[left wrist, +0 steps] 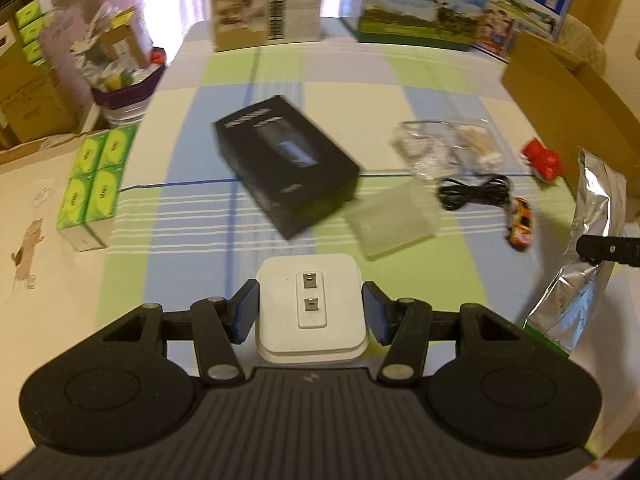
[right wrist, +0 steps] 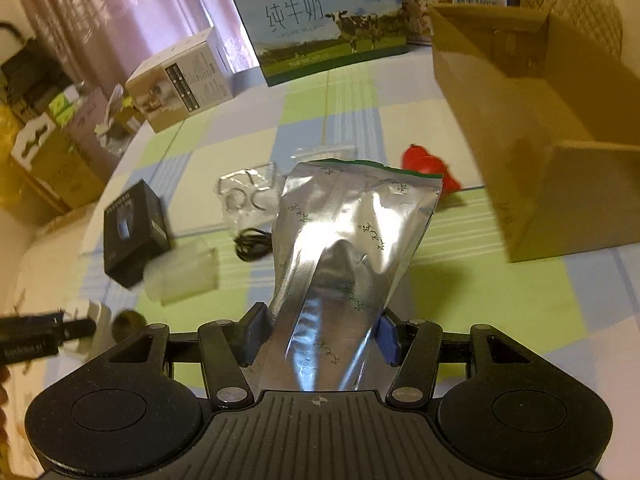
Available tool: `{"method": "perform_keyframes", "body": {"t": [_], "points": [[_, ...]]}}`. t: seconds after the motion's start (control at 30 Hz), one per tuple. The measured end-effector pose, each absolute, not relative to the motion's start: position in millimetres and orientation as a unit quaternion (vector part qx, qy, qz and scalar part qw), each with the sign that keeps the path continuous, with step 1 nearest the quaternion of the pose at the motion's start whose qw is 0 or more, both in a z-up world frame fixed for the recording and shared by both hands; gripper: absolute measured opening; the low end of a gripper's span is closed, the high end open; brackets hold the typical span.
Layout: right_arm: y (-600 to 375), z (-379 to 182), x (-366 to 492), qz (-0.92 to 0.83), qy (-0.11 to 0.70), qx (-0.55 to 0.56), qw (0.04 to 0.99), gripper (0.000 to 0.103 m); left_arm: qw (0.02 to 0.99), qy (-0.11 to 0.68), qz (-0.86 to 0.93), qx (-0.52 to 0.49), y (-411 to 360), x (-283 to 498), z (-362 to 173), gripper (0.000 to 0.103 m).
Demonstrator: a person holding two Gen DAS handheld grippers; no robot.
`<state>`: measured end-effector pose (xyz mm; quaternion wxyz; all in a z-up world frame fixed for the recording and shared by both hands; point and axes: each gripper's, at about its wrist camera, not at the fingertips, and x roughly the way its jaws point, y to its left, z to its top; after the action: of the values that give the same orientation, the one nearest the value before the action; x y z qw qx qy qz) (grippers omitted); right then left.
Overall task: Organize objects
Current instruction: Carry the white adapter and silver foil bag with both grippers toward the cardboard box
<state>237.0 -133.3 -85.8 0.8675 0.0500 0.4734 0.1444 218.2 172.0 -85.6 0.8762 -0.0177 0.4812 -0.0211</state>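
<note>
My left gripper (left wrist: pixel 312 310) is shut on a white square plug adapter (left wrist: pixel 312 292) with folded prongs, low over the checked tablecloth (left wrist: pixel 192 208). My right gripper (right wrist: pixel 320 338) is shut on the lower end of a silver foil pouch (right wrist: pixel 352 232), which stands upright with its green-edged top away from me. The pouch (left wrist: pixel 588 248) also shows at the right edge of the left wrist view. An open cardboard box (right wrist: pixel 540 128) stands to the right of the pouch. A black box (left wrist: pixel 286 164) lies ahead of the adapter.
On the cloth lie a clear plastic case (left wrist: pixel 394 220), a coiled black cable (left wrist: pixel 474 192), clear bags (left wrist: pixel 440 146), an orange toy car (left wrist: pixel 520 224) and a red toy (left wrist: pixel 542 158). A milk carton (right wrist: pixel 324 20) and a tan box (left wrist: pixel 266 4) line the far edge. Green tissue packs (left wrist: pixel 94 184) sit left.
</note>
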Motion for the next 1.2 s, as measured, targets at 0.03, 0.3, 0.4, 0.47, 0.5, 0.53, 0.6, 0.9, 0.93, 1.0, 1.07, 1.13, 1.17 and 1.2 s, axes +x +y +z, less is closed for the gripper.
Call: {"method": "perform_keyframes", "body": {"t": [0.03, 0.3, 0.4, 0.47, 0.5, 0.53, 0.6, 0.9, 0.93, 1.0, 1.07, 1.13, 1.17, 1.2], "points": [[-137, -83, 235, 0.145, 0.473, 0.043, 0.868, 0.053, 0.876, 0.481, -0.026, -0.017, 166, 217, -84, 0.051], [-181, -66, 226, 0.168, 0.466, 0.002, 0.869, 0.053, 0.880, 0.473, -0.053, -0.006, 112, 212, -68, 0.051], [-200, -57, 226, 0.185, 0.463, -0.013, 0.867, 0.053, 0.881, 0.469, -0.058, -0.005, 89, 212, -62, 0.051], [-215, -49, 228, 0.195, 0.460, -0.021, 0.866, 0.053, 0.882, 0.466, -0.062, -0.005, 71, 214, -58, 0.051], [-222, -45, 228, 0.200, 0.457, -0.025, 0.866, 0.053, 0.883, 0.465, -0.064, -0.004, 62, 214, -56, 0.051], [-228, -40, 229, 0.205, 0.455, -0.028, 0.866, 0.053, 0.884, 0.463, -0.067, -0.004, 51, 216, -53, 0.051], [-245, -29, 232, 0.213, 0.448, -0.033, 0.868, 0.053, 0.886, 0.458, -0.072, -0.003, 31, 220, -49, 0.051], [-322, 15, 258, 0.236, 0.415, -0.052, 0.877, 0.053, 0.900, 0.422, -0.110, 0.008, -68, 252, -24, 0.051], [-329, 19, 262, 0.238, 0.411, -0.055, 0.878, 0.053, 0.902, 0.417, -0.115, 0.010, -79, 257, -21, 0.051], [-343, 28, 270, 0.239, 0.401, -0.063, 0.882, 0.053, 0.905, 0.407, -0.123, 0.015, -99, 266, -14, 0.052], [-357, 37, 279, 0.241, 0.393, -0.066, 0.885, 0.053, 0.908, 0.398, -0.131, 0.021, -119, 276, -7, 0.052], [-368, 45, 290, 0.243, 0.383, -0.069, 0.889, 0.053, 0.909, 0.392, -0.137, 0.027, -136, 286, -1, 0.052], [-371, 49, 296, 0.244, 0.378, -0.072, 0.890, 0.053, 0.910, 0.389, -0.140, 0.030, -144, 291, 1, 0.052], [-376, 53, 303, 0.244, 0.374, -0.072, 0.892, 0.053, 0.911, 0.385, -0.142, 0.033, -152, 295, 4, 0.051]]}}
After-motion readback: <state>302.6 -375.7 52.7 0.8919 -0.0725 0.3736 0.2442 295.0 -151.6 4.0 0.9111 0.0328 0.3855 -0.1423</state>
